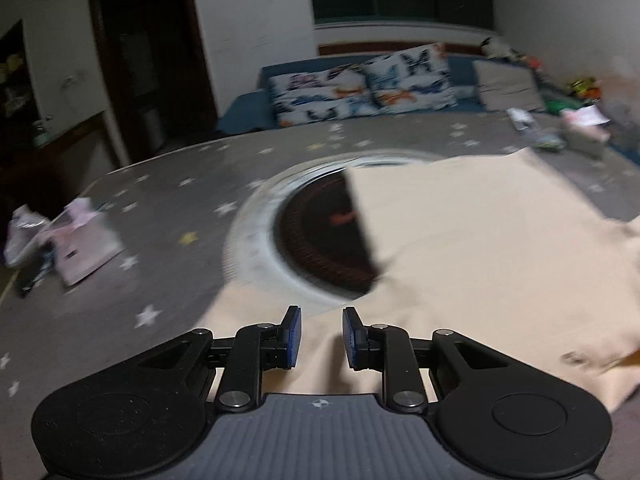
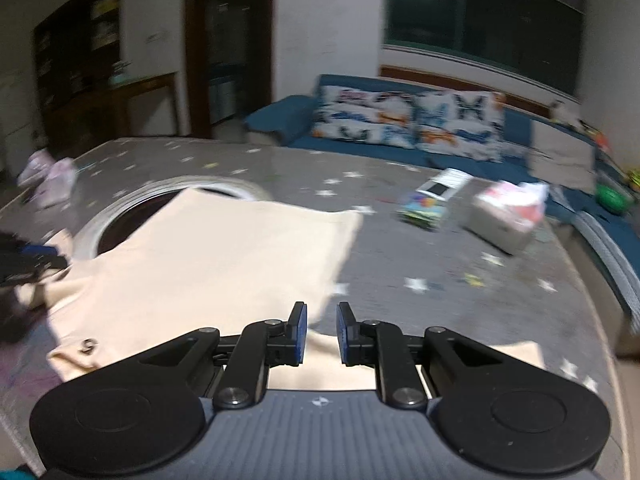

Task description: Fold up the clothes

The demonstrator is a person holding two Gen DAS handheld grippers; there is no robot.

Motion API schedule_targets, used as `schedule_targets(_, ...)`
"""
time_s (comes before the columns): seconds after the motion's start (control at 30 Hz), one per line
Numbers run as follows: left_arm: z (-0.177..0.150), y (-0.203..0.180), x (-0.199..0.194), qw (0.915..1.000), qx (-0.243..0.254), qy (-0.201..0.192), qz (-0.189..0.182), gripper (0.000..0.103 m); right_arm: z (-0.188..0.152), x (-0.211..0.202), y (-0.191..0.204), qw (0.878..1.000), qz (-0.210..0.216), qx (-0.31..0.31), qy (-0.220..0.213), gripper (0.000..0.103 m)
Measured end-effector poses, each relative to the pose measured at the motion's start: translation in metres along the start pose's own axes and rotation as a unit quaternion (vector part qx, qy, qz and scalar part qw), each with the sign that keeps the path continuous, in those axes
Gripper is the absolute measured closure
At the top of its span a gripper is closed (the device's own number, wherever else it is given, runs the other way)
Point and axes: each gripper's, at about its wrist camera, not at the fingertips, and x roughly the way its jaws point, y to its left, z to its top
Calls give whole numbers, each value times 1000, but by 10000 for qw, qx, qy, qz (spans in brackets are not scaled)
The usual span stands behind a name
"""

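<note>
A cream garment (image 1: pixel 480 240) lies spread on a grey star-patterned table (image 1: pixel 160 208), partly covering a round dark recess (image 1: pixel 320 240) in the middle. My left gripper (image 1: pixel 322 336) is open and empty just above the garment's near left edge. In the right wrist view the same garment (image 2: pixel 224 256) lies to the left and under my right gripper (image 2: pixel 322 332), which is open and empty over its near right edge. The left gripper's dark body (image 2: pixel 24 264) shows at the far left of that view. Both views are motion-blurred.
A pink tissue box (image 1: pixel 80 248) sits at the table's left. A tissue box (image 2: pixel 508 216) and a colourful small box (image 2: pixel 432 196) sit at the right. A blue sofa (image 1: pixel 248 108) with butterfly cushions (image 1: pixel 360 84) stands behind the table.
</note>
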Motion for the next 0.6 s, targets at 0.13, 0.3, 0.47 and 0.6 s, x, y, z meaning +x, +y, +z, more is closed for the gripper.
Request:
schedule_targets(0.13, -5, 3, 6, 10000, 32, 28, -6, 75, 3, 9, 23, 9993, 274, -225, 110, 84)
schedule_targets(0.3, -7, 8, 5, 9999, 56, -100, 0, 93, 4, 18, 50, 9965, 595, -538, 232, 84)
schedule_targets(0.47, 1, 34, -8, 9985, -275, -451, 116, 97, 7, 27, 78, 9914, 914, -870, 336, 84)
schedule_targets(0.6, 12, 67, -18, 9948, -698, -693, 274, 98, 13, 32, 102, 9854, 1171, -1179, 381, 84)
